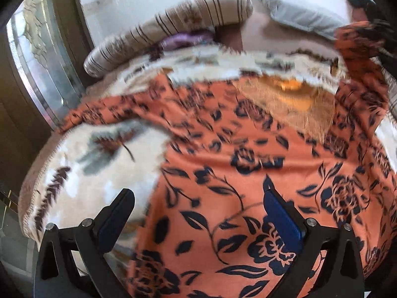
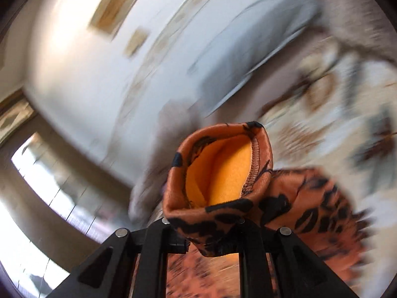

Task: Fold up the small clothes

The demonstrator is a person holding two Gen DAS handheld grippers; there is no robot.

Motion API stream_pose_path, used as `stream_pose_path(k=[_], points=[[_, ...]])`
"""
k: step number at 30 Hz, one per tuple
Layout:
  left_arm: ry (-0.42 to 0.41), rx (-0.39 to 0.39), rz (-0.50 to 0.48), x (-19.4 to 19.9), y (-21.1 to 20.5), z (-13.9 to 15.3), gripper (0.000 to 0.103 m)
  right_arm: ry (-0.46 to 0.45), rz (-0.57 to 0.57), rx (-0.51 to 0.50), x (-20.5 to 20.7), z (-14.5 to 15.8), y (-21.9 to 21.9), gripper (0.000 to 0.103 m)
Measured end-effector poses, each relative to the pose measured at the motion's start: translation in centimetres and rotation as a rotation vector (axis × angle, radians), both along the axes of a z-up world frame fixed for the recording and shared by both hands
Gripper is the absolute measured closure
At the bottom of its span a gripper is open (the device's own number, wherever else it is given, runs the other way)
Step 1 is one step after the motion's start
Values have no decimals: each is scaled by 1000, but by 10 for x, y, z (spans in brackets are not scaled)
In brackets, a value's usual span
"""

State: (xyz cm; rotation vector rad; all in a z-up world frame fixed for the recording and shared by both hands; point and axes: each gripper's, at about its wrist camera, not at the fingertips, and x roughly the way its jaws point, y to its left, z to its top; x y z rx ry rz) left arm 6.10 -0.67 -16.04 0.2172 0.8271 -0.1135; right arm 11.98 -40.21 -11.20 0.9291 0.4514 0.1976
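On a bed under a patterned blanket, the orange flowered garment lies spread beneath the wide-open left claw, while the right claw, clamped on its hem, should carry that edge straight across, keeping it taut.

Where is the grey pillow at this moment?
The grey pillow lies at the upper right of the left wrist view, against the white wall, right of the striped pillow and beyond the orange floral garment.
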Motion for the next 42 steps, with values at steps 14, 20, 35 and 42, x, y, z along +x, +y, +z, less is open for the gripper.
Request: stream_pose_path(k=[14, 20, 35, 42], points=[[-13, -84, -17, 12, 2, 37, 0, -27, 231, 154, 10, -12, 61, 8], [51, -86, -97, 57, -15, 32, 0, 207, 72, 20, -35, -26, 16, 13], [368, -135, -169, 140, -84, -40, 58, 429, 74, 69, -65, -104, -37, 55], [383, -198, -165, 147, -87, -41, 102, 504, 87, 102, -52, -128, -29, 55]])
